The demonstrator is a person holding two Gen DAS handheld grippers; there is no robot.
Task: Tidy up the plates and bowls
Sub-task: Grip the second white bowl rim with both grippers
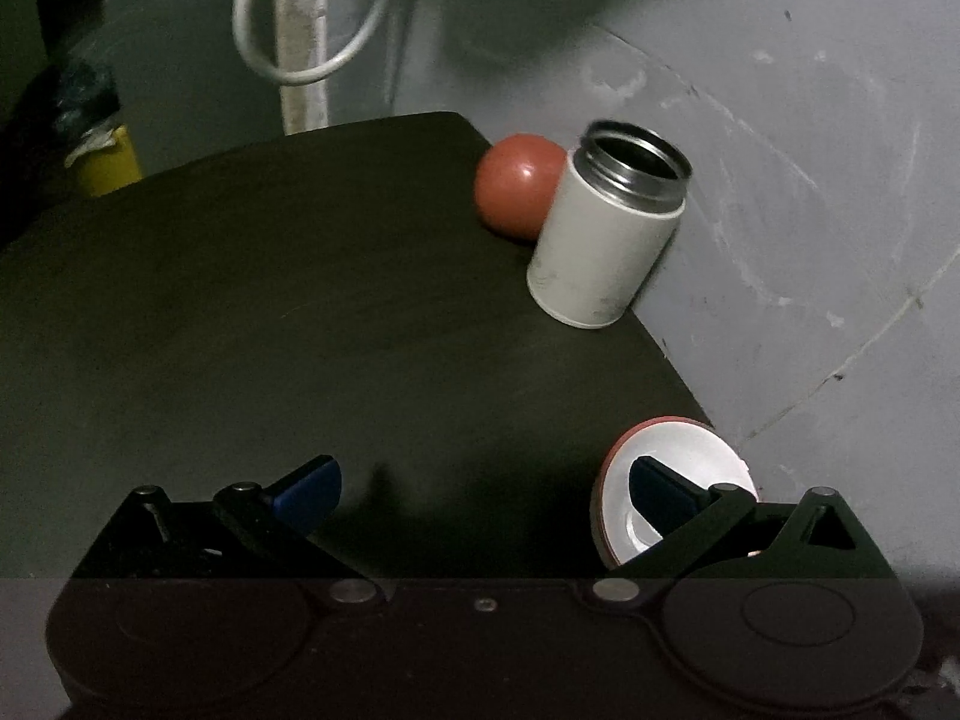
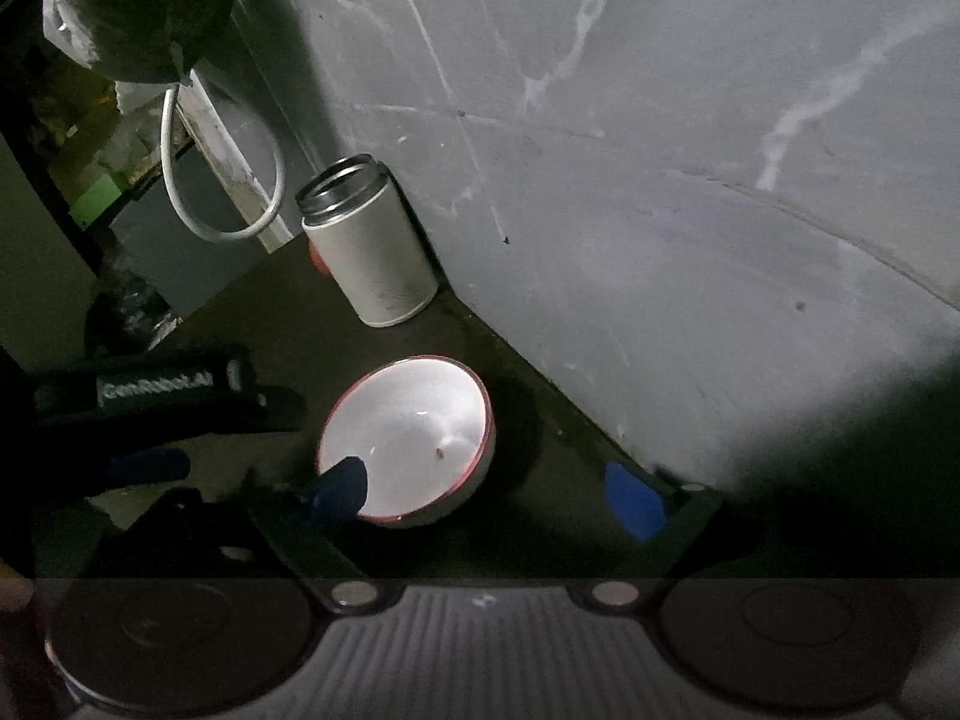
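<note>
The work surface is a dark table (image 1: 240, 312) set against a grey wall (image 2: 660, 180); lighting is poor. A white bowl (image 2: 414, 432) with a red rim sits upright on the table near the wall, at about 4 o'clock in the left wrist view and just left of 6 o'clock in the right wrist view. An open white canister (image 1: 606, 234) stands beyond it at 1 o'clock, and a red ball-shaped object (image 1: 516, 183), possibly an upturned bowl, lies touching or just behind the canister.

The left gripper (image 1: 486, 486) is spread wide and holds nothing; one finger appears to reach over the bowl's rim while the other stays well outside. The right gripper (image 2: 498, 492) is also wide open and empty; its left finger (image 2: 336, 489) overlaps the near rim, though contact cannot be confirmed.

Risks noted: both tools crowd one bowl, so a collision between them is likely; a grip on the thin rim alone may tip or skid the bowl toward the wall; the table edge at 3 o'clock is close, so a shove could drop it; a wide swing could topple the canister.
</note>
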